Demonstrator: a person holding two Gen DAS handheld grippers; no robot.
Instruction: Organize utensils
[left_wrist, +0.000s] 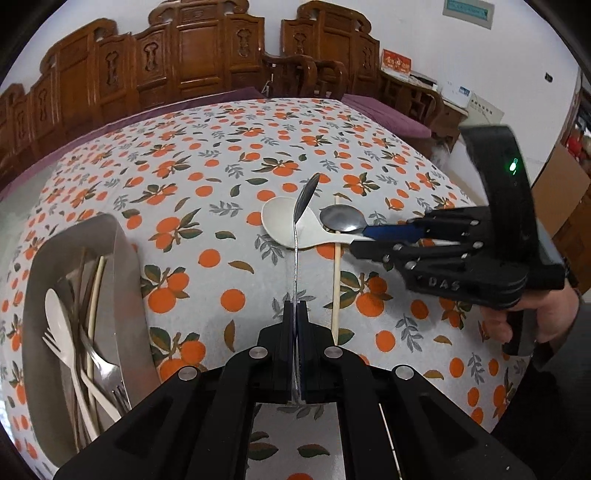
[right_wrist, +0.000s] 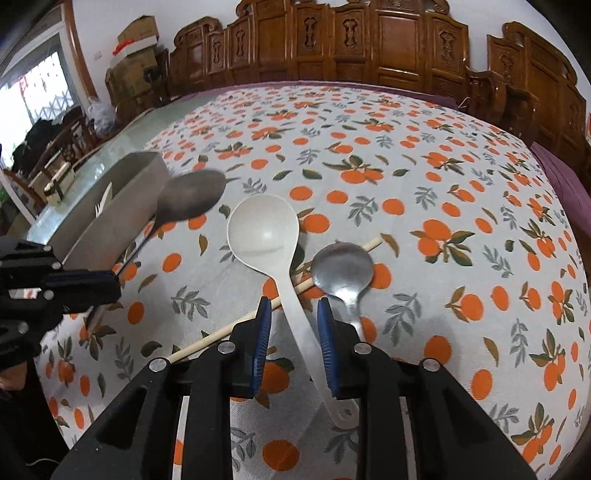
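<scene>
Carved dark wooden chairs (right_wrist: 369, 40) stand behind a table under an orange-printed white tablecloth (left_wrist: 207, 155), the landmark for all that follows. Above the cloth the left gripper (left_wrist: 295, 314) is clamped tight on the thin handle of a metal spoon (left_wrist: 304, 201), lifted edge-on with its bowl pointing away. The right gripper (right_wrist: 293, 321) hangs with its blue-padded jaws partly apart on either side of the handle of a white plastic ladle-shaped spoon (right_wrist: 264, 230) lying on the cloth, pads not touching it. Just beside it lie a second steel spoon (right_wrist: 341, 266) and a pale wooden chopstick (right_wrist: 221, 334) crossing under the white handle. At the cloth's left edge sits a grey metal tray (left_wrist: 122, 251) holding forks, chopsticks and a white spoon
</scene>
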